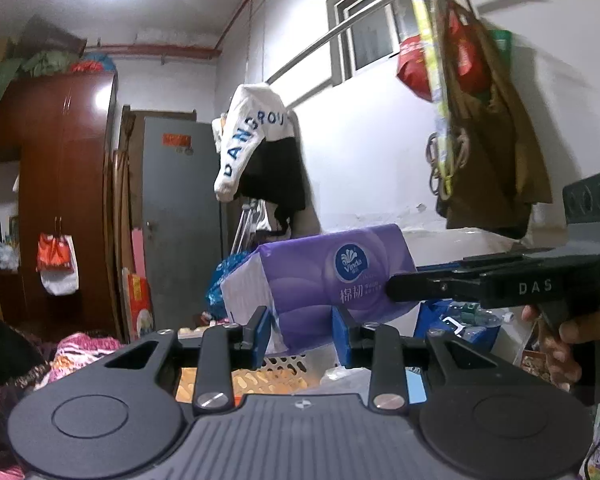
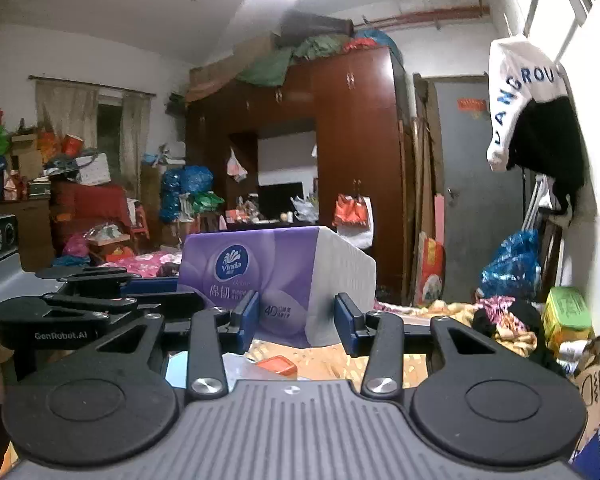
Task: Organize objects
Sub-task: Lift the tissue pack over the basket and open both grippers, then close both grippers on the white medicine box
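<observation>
A purple and white Vinda tissue pack [image 1: 320, 276] is held up in the air between both grippers. My left gripper [image 1: 302, 334] is shut on its lower edge, blue pads on either side. My right gripper [image 2: 296, 320] is shut on the same tissue pack [image 2: 276, 276] from the other side. In the left wrist view the right gripper [image 1: 396, 292] reaches in from the right and touches the pack's end. In the right wrist view the left gripper [image 2: 196, 300] comes in from the left.
A white perforated basket [image 1: 284, 364] with orange packets lies below the pack. Clothes [image 1: 256, 140] and bags [image 1: 480, 120] hang on the wall. A wardrobe [image 2: 340, 140], grey door [image 2: 472, 184] and cluttered bedding [image 2: 420, 320] fill the room.
</observation>
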{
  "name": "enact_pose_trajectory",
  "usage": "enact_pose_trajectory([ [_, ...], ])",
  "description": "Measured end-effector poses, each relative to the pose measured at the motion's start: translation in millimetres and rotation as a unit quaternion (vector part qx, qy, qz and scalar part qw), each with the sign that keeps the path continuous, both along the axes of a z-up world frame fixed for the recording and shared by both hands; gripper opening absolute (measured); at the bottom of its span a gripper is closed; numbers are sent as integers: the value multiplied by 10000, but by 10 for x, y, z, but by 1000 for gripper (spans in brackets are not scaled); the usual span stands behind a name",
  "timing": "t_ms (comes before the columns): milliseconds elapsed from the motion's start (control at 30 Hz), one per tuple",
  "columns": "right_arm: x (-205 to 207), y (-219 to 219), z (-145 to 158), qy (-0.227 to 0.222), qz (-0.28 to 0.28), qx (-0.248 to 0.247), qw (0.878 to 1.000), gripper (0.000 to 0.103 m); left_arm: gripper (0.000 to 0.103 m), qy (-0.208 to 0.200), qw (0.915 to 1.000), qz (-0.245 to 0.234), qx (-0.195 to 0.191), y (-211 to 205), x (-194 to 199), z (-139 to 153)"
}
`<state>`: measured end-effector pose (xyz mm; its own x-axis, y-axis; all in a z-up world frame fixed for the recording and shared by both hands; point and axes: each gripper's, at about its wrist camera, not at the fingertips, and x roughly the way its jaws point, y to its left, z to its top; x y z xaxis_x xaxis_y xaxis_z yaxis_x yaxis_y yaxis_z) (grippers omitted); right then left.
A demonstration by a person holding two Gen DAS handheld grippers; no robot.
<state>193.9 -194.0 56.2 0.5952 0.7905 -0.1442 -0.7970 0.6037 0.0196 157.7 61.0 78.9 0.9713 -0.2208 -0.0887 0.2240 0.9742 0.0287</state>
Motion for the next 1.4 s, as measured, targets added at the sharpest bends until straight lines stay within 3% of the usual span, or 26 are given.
enact_pose_trajectory([
  [133, 192, 107, -74, 169, -131, -64, 9998, 45, 37, 206, 9995, 53, -215, 91, 316, -46],
  [500, 565, 322, -232, 657, -297, -495, 9962, 45, 41, 927, 9942, 534, -132, 178, 956, -145],
  [633, 575, 404, -254, 679, -516, -787, 9932, 47, 47, 856, 9915, 967, -159, 180, 1061, -161],
  [667, 527, 358, -240, 603, -618, -779, 9932, 50, 48, 819, 9909, 1058, -155, 180, 1034, -155],
  [700, 472, 276, -225, 585, -684, -703, 9935, 63, 50, 721, 9910, 1117, -175, 190, 958, -148],
  [733, 399, 143, -199, 600, -748, -546, 9939, 78, 58, 608, 9914, 1150, -151, 185, 872, -137],
  [833, 150, -269, -179, 546, -689, -71, 9961, 100, 75, 318, 9928, 1157, -64, 175, 472, -111],
  [933, -147, -675, -305, 672, -587, 197, 9958, 103, 80, 246, 9950, 962, -85, 150, -4, -194],
  [1067, -503, -946, -687, 1282, -303, 209, 9911, 103, 81, 278, 9940, 1054, 7, 98, -559, -513],
  [1233, -815, -743, -1065, 1346, 243, -330, 9900, 103, 81, 633, 9919, 1103, -33, 137, -929, -949],
  [1400, -891, -459, -1074, 1118, 531, -757, 9894, 103, 81, 994, 9910, 899, -57, 229, -980, -1211],
])
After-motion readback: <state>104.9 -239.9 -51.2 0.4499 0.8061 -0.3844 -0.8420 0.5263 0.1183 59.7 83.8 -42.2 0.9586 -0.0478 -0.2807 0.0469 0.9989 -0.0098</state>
